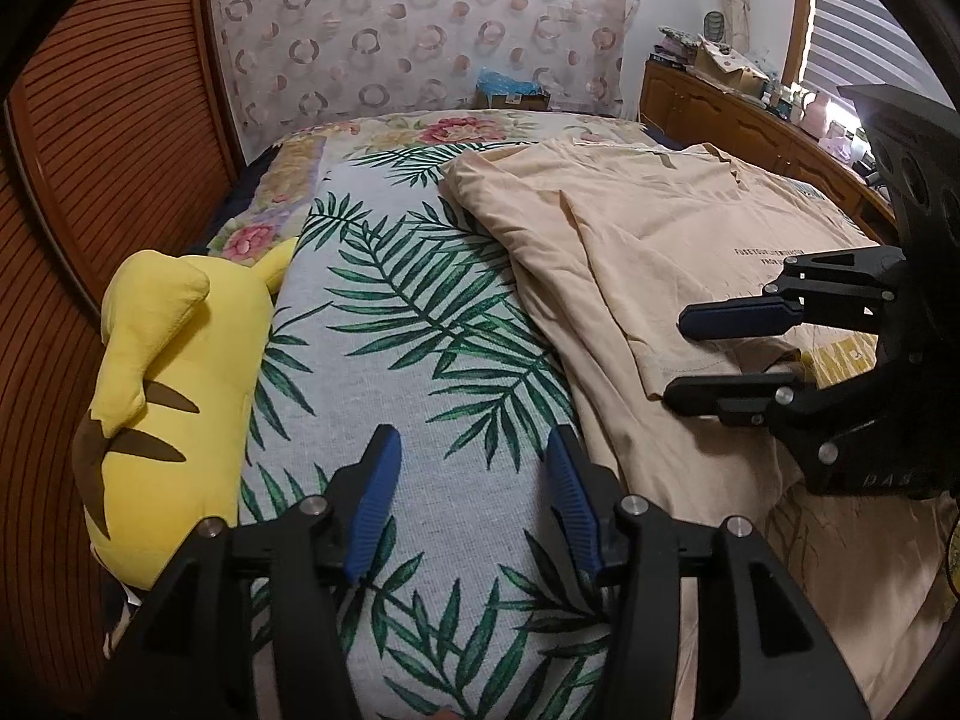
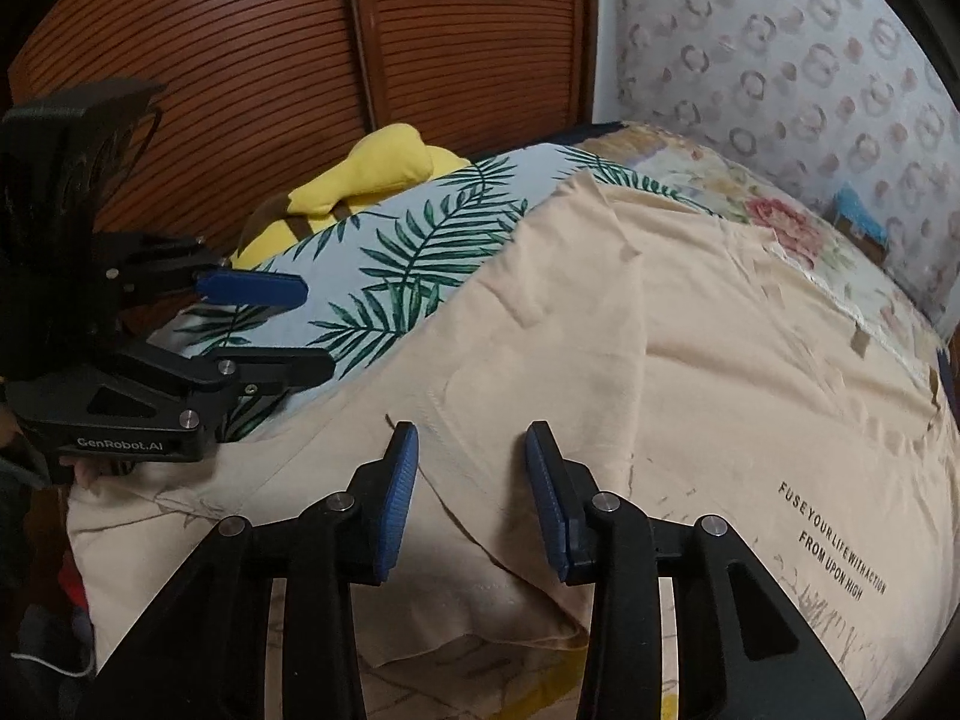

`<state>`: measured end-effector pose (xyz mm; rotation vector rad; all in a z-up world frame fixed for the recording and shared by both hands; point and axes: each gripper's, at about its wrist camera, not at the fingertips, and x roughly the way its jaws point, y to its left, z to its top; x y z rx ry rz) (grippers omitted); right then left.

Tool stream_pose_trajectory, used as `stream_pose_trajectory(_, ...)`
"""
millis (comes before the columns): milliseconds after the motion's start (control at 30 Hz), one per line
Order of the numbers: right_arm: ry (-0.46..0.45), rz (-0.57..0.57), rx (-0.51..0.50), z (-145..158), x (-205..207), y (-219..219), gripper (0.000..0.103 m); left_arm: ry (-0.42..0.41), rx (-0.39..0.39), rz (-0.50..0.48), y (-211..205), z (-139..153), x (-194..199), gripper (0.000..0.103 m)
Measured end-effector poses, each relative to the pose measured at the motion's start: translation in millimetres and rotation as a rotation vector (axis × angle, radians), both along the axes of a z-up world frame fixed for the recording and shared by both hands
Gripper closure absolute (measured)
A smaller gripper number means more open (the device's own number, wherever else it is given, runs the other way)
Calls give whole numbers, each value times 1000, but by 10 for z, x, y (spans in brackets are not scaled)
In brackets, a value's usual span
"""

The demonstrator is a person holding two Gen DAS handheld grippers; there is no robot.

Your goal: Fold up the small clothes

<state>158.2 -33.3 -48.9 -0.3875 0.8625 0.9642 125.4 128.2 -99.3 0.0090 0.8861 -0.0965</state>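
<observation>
A beige T-shirt (image 1: 672, 240) with black lettering lies spread and partly folded on the bed; it fills the right wrist view (image 2: 690, 360). My left gripper (image 1: 474, 450) is open and empty, hovering over the leaf-print sheet (image 1: 420, 312) just left of the shirt's edge; it also shows in the right wrist view (image 2: 318, 324). My right gripper (image 2: 471, 450) is open and empty, just above the shirt's sleeve edge; it also shows in the left wrist view (image 1: 684, 354).
A yellow plush toy (image 1: 174, 372) lies at the bed's left side against a slatted wooden wardrobe (image 1: 102, 138). A patterned headboard cover (image 1: 420, 30) stands at the far end. A wooden dresser (image 1: 750, 126) with clutter is at the right.
</observation>
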Motion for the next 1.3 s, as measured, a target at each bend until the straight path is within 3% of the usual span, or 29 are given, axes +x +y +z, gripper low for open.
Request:
stream_pose_trajectory(167, -36, 16, -25, -18, -37, 67, 66, 0, 0, 0, 3, -1, 0, 52)
stream_pose_trajectory(200, -40, 21, -27, -18, -41, 69, 69, 0, 0, 0, 3, 0, 0, 52)
stream_pose_trajectory(267, -43, 38, -23, -15, -47, 74, 91, 0, 0, 0, 3, 1, 1, 52)
stream_pose_trajectory(367, -38, 30, -16, -8, -9, 32, 98, 0, 1, 0, 3, -1, 0, 52)
stream_pose_trajectory(533, -53, -21, 21, 48, 62, -94, 100, 0, 0, 0, 4, -1, 0, 52)
stream_pose_trajectory(733, -76, -109, 51, 142, 226, -298, 100, -1, 1, 0, 5, -2, 0, 51)
stream_pose_trajectory(967, -117, -308, 38, 246, 567, -682, 101, -12, 26, 25, 17, 21, -3, 51)
stream_pose_trajectory(1067, -110, -387, 31, 246, 679, -871, 100, -53, -13, 27, 22, 145, -56, 51)
stream_pose_trajectory(1100, -112, -403, 31, 253, 697, -911, 98, -64, -18, 24, 6, 188, -76, 51)
stream_pose_trajectory(1167, -126, -415, 30, 291, 692, -997, 79, -87, -12, -3, -90, 287, -123, 51)
stream_pose_trajectory(1300, -126, -421, 74, 420, 581, -1299, 68, -105, -14, -70, -375, 401, -148, 51)
